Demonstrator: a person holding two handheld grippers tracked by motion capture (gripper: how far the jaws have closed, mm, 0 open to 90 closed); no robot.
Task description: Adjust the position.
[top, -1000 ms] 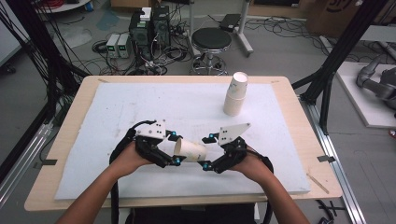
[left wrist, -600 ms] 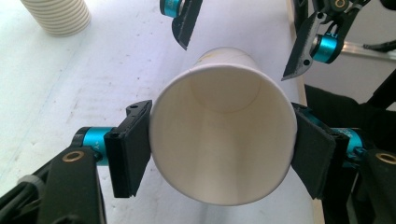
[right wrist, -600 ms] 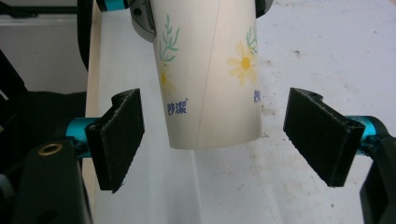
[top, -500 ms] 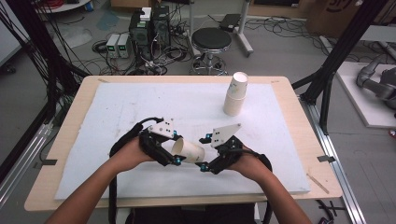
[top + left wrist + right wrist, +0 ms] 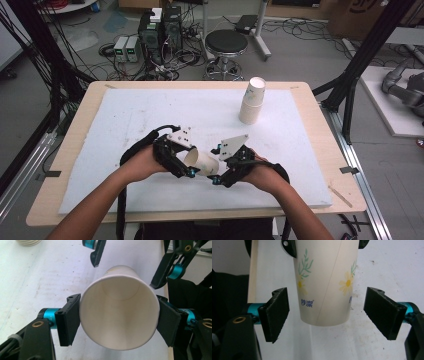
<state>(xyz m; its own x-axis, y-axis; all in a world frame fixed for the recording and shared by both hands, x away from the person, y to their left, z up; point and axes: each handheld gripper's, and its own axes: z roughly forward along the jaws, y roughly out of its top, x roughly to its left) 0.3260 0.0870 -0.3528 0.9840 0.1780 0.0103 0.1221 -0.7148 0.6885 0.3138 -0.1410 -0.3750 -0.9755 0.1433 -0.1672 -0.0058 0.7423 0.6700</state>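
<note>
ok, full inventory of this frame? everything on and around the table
paper cup: 1, white with flower print, held sideways above the pad, near edge
cup stack: 1, white, upright, far right of the pad
foam pad: 1, white, covering the table
table: 1, light wood
stool: 1, black seat, beyond the table
left gripper: black, jaws shut on the cup near its rim
right gripper: black, jaws open either side of the cup's base
</note>
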